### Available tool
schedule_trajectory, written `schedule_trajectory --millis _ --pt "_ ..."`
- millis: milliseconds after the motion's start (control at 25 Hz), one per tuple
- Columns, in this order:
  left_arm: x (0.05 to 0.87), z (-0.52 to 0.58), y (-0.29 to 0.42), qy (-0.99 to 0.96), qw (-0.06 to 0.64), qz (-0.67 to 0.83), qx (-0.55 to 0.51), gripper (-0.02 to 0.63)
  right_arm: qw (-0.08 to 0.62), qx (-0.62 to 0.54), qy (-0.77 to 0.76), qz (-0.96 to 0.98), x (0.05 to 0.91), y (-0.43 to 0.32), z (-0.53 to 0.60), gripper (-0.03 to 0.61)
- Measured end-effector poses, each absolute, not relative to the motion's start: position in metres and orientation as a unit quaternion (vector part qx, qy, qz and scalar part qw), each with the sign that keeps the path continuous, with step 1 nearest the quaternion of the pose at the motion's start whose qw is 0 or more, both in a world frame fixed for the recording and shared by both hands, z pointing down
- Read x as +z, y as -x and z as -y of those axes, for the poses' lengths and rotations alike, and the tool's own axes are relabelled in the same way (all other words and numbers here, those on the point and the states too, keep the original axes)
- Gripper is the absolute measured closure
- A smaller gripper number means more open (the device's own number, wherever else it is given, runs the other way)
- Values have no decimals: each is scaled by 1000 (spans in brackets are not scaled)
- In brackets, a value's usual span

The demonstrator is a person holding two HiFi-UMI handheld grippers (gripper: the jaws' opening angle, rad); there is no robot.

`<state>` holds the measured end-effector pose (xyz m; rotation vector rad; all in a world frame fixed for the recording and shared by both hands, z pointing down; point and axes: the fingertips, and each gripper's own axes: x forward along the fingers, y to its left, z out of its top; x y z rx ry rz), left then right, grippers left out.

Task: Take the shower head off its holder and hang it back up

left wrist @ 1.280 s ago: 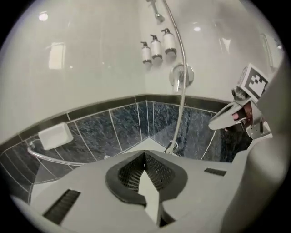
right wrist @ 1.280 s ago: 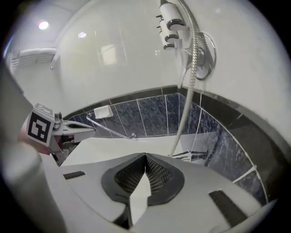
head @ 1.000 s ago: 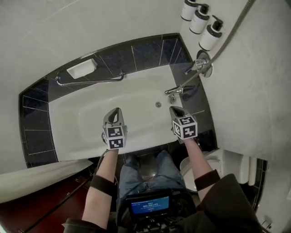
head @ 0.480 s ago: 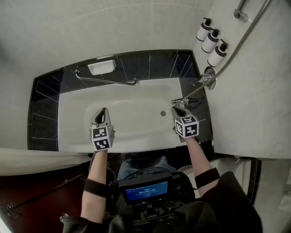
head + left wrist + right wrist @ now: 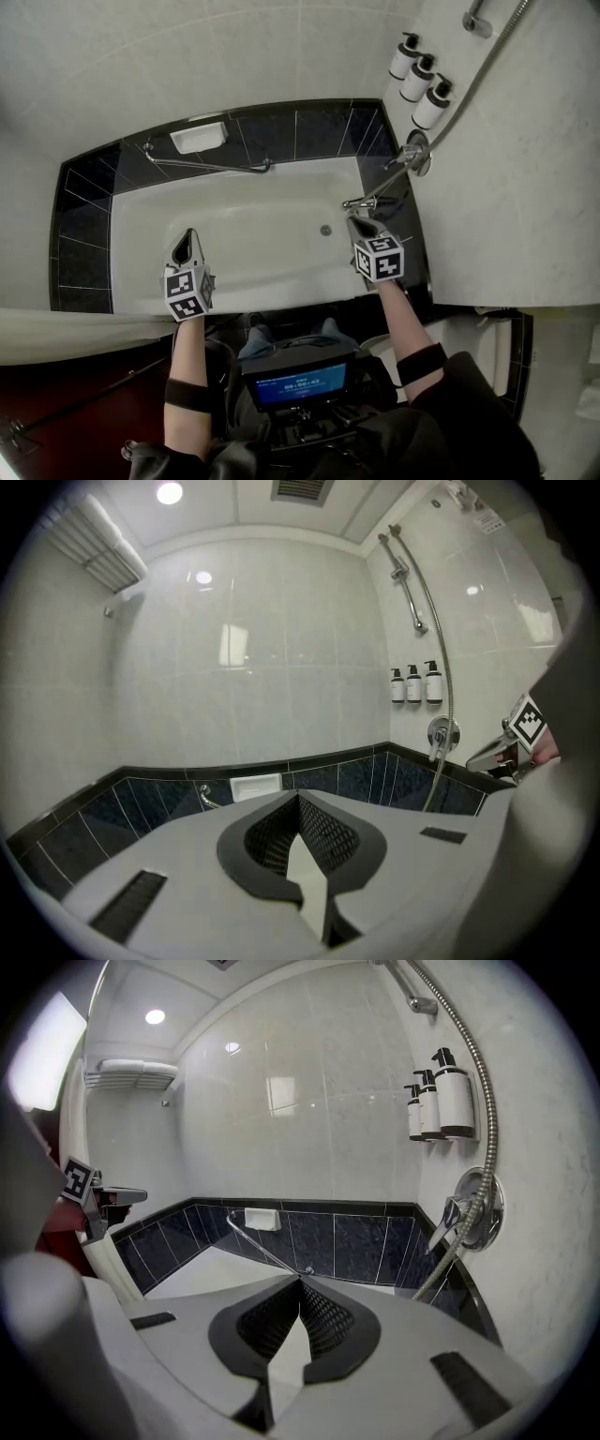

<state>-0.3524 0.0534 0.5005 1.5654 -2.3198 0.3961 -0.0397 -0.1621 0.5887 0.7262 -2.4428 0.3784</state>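
Observation:
The metal shower hose (image 5: 466,92) runs from the wall mixer (image 5: 414,156) up the right wall to a bracket (image 5: 475,22) at the picture's top edge. The left gripper view shows the hose (image 5: 446,658) hanging beside the wall rail (image 5: 407,574). I cannot make out the shower head itself in any view. My left gripper (image 5: 187,236) is shut and empty over the tub's left part, far from the hose. The right gripper (image 5: 355,223) is shut and empty just below the tub spout (image 5: 360,201), with the mixer (image 5: 475,1207) ahead to its right. Both pairs of jaws meet at the tips (image 5: 298,797) (image 5: 300,1283).
The white bathtub (image 5: 253,272) lies below both grippers, edged with dark tiles. A grab bar (image 5: 208,166) and a soap dish (image 5: 198,137) are on the far wall. Three pump bottles (image 5: 418,79) hang above the mixer. A towel shelf (image 5: 94,546) sits high at the left.
The left gripper has moved to the left and up, away from the right one. The right gripper rose a little. Both stayed shut.

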Motion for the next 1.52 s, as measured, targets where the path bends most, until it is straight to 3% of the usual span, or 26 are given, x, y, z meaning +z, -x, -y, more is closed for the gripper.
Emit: schedule_trajectory --millis 1160,1520 --pt "534 -33 335 -562 169 793 160 613 327 163 -299 882 640 0 169 554" --pt "562 -24 323 -572 185 778 182 613 460 -4 -247 853 680 -5 179 518"
